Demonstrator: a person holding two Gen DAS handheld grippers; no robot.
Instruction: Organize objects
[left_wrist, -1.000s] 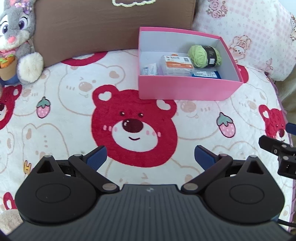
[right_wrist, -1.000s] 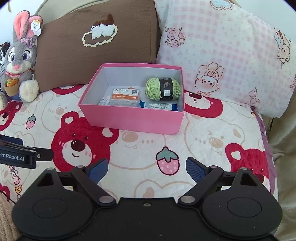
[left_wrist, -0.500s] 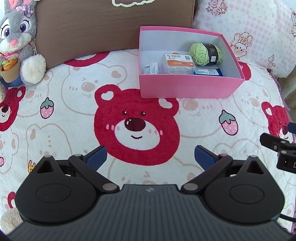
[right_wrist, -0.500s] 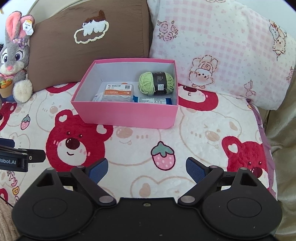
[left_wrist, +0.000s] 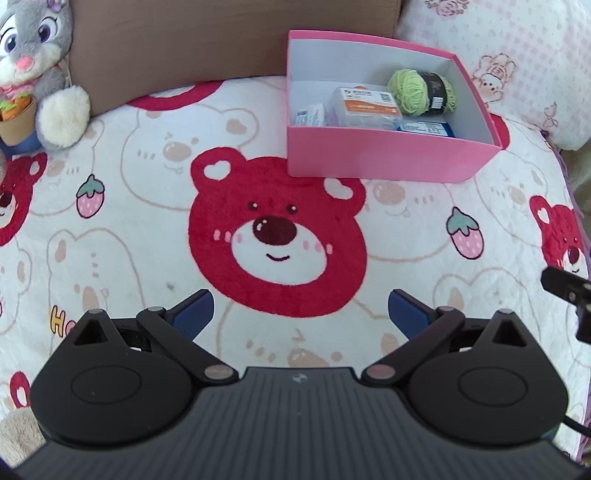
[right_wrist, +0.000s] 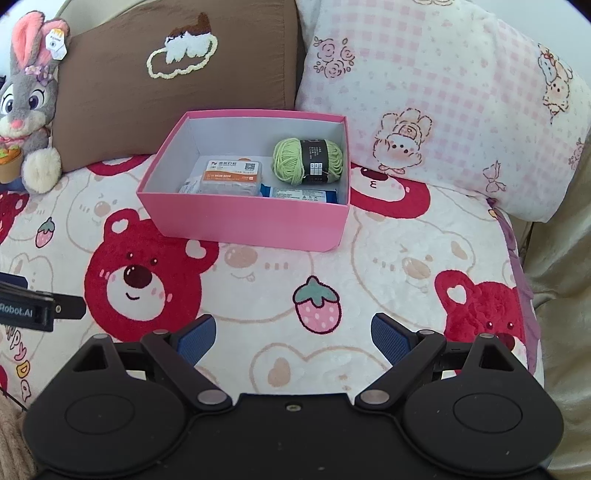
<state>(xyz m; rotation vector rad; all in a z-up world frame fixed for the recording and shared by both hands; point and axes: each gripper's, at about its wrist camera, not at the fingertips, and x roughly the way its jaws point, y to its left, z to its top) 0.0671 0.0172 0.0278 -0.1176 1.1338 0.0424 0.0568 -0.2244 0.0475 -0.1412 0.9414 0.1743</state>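
We hold both claws released and empty over the bear-print blanket (right_wrist: 388, 258), the left claw (left_wrist: 300, 312) and the right claw (right_wrist: 293, 338) well short of the pink box (right_wrist: 243, 221). The green yarn (right_wrist: 306, 160), an orange-labelled case (right_wrist: 231, 177) and a blue packet (right_wrist: 299, 194) already lie inside it. Nothing loose shows on the blanket, so we judge the sorting near done; any further reach should clear the box's near wall before descending.
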